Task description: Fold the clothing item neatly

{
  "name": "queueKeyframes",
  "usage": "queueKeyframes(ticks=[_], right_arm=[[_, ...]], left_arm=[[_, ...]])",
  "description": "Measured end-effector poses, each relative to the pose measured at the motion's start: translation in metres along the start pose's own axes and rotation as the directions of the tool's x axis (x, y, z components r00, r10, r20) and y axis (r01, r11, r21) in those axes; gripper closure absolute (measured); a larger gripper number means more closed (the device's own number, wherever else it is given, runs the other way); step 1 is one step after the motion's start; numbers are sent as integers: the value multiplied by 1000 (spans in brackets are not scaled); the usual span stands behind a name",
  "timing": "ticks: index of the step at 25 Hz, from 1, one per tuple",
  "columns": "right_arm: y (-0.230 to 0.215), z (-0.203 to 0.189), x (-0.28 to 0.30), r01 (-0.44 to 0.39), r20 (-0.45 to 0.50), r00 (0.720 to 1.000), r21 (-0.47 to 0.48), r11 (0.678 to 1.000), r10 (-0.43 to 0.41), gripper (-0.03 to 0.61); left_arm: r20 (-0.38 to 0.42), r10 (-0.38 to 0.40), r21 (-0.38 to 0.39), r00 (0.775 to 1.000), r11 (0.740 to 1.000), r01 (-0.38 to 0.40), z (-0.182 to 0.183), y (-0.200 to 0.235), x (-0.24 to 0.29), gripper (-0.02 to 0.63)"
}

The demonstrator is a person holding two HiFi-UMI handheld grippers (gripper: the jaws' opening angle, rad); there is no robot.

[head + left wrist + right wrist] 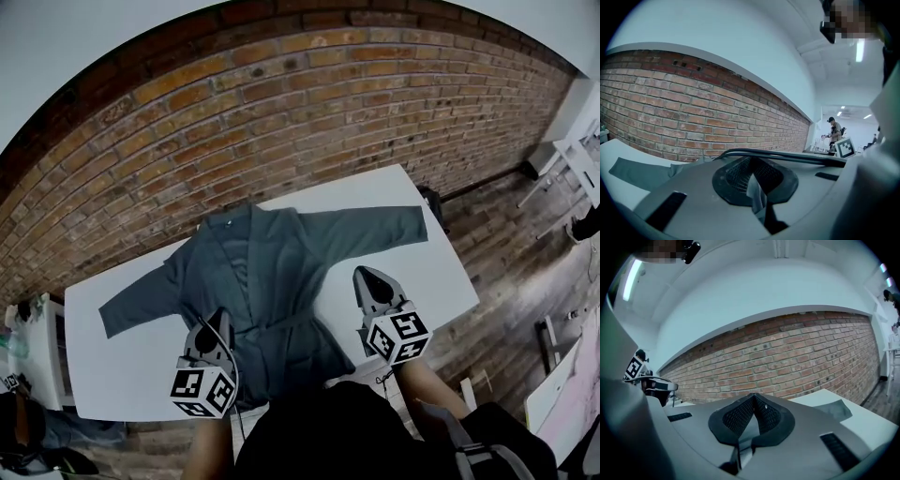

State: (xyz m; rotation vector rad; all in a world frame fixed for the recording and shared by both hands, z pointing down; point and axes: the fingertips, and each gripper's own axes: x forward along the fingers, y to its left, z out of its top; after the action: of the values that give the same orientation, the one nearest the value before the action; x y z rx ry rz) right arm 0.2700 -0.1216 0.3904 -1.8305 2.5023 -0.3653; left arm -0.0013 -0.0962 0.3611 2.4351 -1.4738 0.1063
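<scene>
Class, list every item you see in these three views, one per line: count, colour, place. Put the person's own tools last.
Red-brown brick wall: one, red-brown, along the back.
Rectangular white table: one, white, in front of the wall.
Long-sleeved grey-blue fabric robe with a belt: one, grey-blue, spread flat on the table, sleeves out sideways.
Distant standing person: one, dark cap, far end of the room.
Left gripper: one, grey, fingers shut, over the robe's lower left.
Right gripper: one, grey, fingers shut, over bare table right of the robe.
</scene>
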Motion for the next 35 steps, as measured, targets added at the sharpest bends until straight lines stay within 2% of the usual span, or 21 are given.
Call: queueKeyframes(ticks=[3, 6, 8, 13, 18, 20, 25, 29, 35], right_arm=[[-32, -12, -6, 91, -26, 996, 94, 991, -89, 587], [-69, -23, -13, 193, -50, 981, 205, 960, -186, 588], [-96, -28, -18, 255, -69, 967, 232, 939, -246, 588], [-162, -40, -27, 366, -153, 927, 151, 918, -344, 588], [-224, -61, -27, 444, -262, 868, 33, 895, -421, 586], [-244, -74, -23, 463, -305, 847, 20, 886, -436, 586], [-286, -96, -10, 508, -380, 807, 57, 859, -452, 577], [-319, -113, 0, 535, -443, 775, 78, 841, -451, 523], [-343, -135, 11, 485, -528, 747, 19, 874, -404, 439]], left_arm=[[-4, -14, -5, 1000, 1000, 14, 1, 6, 5, 623], [-15, -22, -7, 1000, 1000, 22, -2, 10, 8, 623], [-21, -25, -8, 999, 1000, 25, -3, 10, 11, 623], [-48, -34, -3, 998, 999, 34, -11, 3, 19, 623], [-69, -28, 0, 997, 1000, 28, -20, -7, 26, 623], [-80, -20, -1, 997, 1000, 20, -25, -10, 27, 623], [-100, -3, 5, 995, 1000, 4, -34, -14, 29, 623], [-123, 10, 7, 992, 1000, -9, -40, -18, 31, 623], [-156, 27, 27, 987, 999, -23, -47, -22, 33, 623]])
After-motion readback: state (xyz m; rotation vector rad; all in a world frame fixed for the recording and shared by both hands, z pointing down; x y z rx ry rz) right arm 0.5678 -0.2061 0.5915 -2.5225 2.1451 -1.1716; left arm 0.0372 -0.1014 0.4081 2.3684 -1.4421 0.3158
